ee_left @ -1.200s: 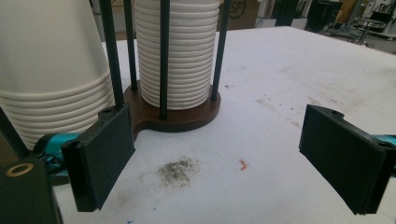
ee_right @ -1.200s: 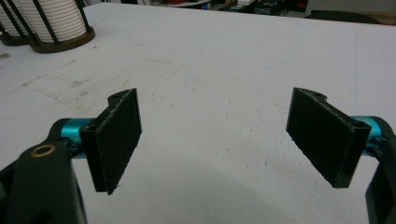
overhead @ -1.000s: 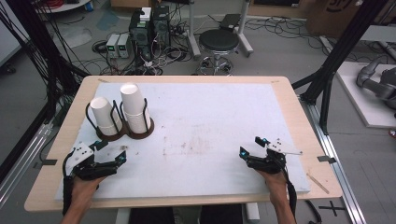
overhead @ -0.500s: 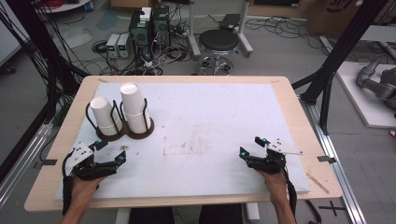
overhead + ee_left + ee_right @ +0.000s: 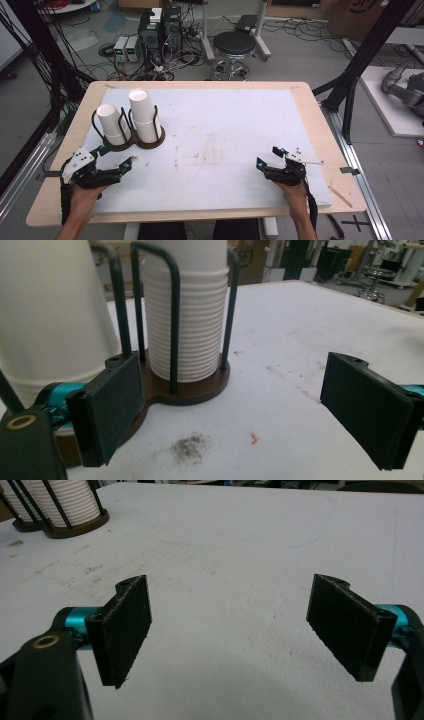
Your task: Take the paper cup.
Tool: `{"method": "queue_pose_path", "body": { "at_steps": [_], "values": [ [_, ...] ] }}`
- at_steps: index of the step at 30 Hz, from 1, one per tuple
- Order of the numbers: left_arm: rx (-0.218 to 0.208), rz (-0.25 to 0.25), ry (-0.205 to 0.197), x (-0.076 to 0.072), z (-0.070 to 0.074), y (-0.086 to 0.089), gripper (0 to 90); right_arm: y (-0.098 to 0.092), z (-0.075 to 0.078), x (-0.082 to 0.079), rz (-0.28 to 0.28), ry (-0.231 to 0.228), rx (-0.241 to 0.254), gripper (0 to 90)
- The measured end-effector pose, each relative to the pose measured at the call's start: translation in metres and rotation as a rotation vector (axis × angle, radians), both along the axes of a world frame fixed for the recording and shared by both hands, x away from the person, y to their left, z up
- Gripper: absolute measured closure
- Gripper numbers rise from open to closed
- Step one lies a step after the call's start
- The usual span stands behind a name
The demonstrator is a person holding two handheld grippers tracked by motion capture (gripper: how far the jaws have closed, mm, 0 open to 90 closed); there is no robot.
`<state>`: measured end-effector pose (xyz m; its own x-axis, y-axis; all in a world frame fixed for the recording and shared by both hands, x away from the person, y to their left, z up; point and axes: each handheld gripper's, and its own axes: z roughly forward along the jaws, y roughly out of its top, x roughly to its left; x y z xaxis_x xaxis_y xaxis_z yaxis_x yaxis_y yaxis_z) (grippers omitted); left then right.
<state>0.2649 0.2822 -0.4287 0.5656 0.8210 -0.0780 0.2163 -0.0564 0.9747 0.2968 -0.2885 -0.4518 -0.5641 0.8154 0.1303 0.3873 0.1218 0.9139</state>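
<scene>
Two stacks of ribbed white paper cups (image 5: 144,117) stand in a dark wire-posted holder (image 5: 150,144) near the table's (image 5: 310,120) left edge. The left gripper (image 5: 116,156), jaws spread and empty, lies low just before it; it should probably approach between the posts (they crowd the cups). The right gripper (image 5: 267,157), also spread, rests near the front right corner.

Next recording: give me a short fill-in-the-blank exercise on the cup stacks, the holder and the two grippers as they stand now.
1. The wire holder keeps ____ stacks of white paper cups upright.
2. The taller cup stack stands to the ____ of the shorter cup stack in the high view.
3. The left gripper has its jaws ____, with nothing between them.
4. The gripper farther from the cups is the ____ gripper.

Missing words: two; right; open; right
</scene>
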Motion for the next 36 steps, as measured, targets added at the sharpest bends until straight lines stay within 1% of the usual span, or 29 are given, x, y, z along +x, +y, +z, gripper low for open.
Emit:
{"method": "queue_pose_path", "body": {
  "at_steps": [1,2,3,5,9,10,11,13,16,17,18,19,20,21,22,25,26,27,29,30,31,33,34,35,36],
  "values": [
    [0.000,0.000,0.000,0.000,0.000,0.000,10.1,0.000,0.000,0.000,0.000,0.000,0.000,18.5],
    [0.004,-0.007,-0.010,-0.001,0.006,0.001,10.1,0.000,0.000,0.000,0.000,0.001,0.000,18.5],
    [0.005,-0.013,-0.014,-0.001,0.009,0.001,10.1,0.000,0.000,0.001,0.002,-0.004,-0.003,18.5],
    [0.014,-0.028,-0.016,-0.001,0.018,0.002,10.1,0.000,0.000,0.000,0.004,0.003,0.001,18.5],
    [0.056,-0.042,-0.019,0.001,0.037,0.004,10.0,0.000,0.000,0.001,0.008,-0.003,-0.006,18.5],
    [0.064,-0.061,-0.010,0.003,0.047,0.006,10.1,0.000,0.000,0.001,0.006,0.003,-0.005,18.5],
    [0.064,-0.061,-0.010,0.003,0.047,0.006,10.0,0.000,0.000,0.001,0.006,0.003,-0.005,18.5],
    [0.090,-0.082,0.002,0.008,0.059,0.007,9.8,0.000,0.000,0.001,0.007,0.005,-0.004,18.5],
    [0.110,-0.102,0.008,0.014,0.074,0.008,9.5,0.000,0.000,0.001,0.007,0.008,-0.003,18.5],
    [0.107,-0.111,0.009,0.016,0.079,0.009,9.5,0.000,0.000,0.001,0.007,0.008,-0.003,18.5],
    [0.095,-0.122,0.000,0.018,0.084,0.010,9.4,0.000,0.000,0.001,0.007,0.009,-0.002,18.5],
    [0.090,-0.126,-0.005,0.020,0.087,0.010,9.4,0.000,0.000,0.001,0.007,0.009,-0.003,18.5],
    [0.088,-0.136,-0.016,0.022,0.093,0.010,9.4,0.000,0.000,0.002,0.009,0.009,-0.004,18.5],
    [0.088,-0.136,-0.016,0.022,0.093,0.010,9.4,0.000,0.000,0.002,0.009,0.009,-0.004,18.5],
    [0.088,-0.147,-0.014,0.024,0.098,0.010,9.4,0.000,0.000,0.002,0.014,0.010,-0.003,18.5],
    [0.090,-0.179,0.011,0.029,0.105,0.010,9.4,0.000,0.000,0.003,0.013,0.014,-0.004,18.5],
    [0.111,-0.187,0.019,0.035,0.112,0.009,9.5,0.000,0.000,0.002,0.013,0.019,-0.002,18.5],
    [0.111,-0.187,0.019,0.035,0.112,0.009,9.5,0.000,0.000,0.002,0.013,0.019,-0.002,18.5],
    [0.118,-0.198,0.024,0.040,0.119,0.009,9.5,0.000,0.000,0.002,0.011,0.016,-0.006,18.5],
    [0.139,-0.205,0.011,0.046,0.127,0.008,9.5,0.001,0.000,0.001,0.011,0.016,-0.002,18.5],
    [0.139,-0.205,0.011,0.046,0.127,0.008,9.5,0.001,0.000,0.001,0.011,0.016,-0.002,18.5],
    [0.165,-0.221,0.012,0.053,0.135,0.008,9.5,0.000,0.000,0.002,0.010,0.011,-0.002,18.5],
    [0.184,-0.235,0.019,0.061,0.144,0.007,9.5,0.000,0.000,0.002,0.013,0.012,-0.002,18.5],
    [0.184,-0.235,0.019,0.061,0.144,0.007,9.5,0.000,0.000,0.002,0.013,0.012,-0.002,18.5],
    [0.200,-0.242,0.024,0.065,0.149,0.007,9.5,0.000,0.000,0.002,0.013,0.010,-0.005,18.5]
  ]
}}
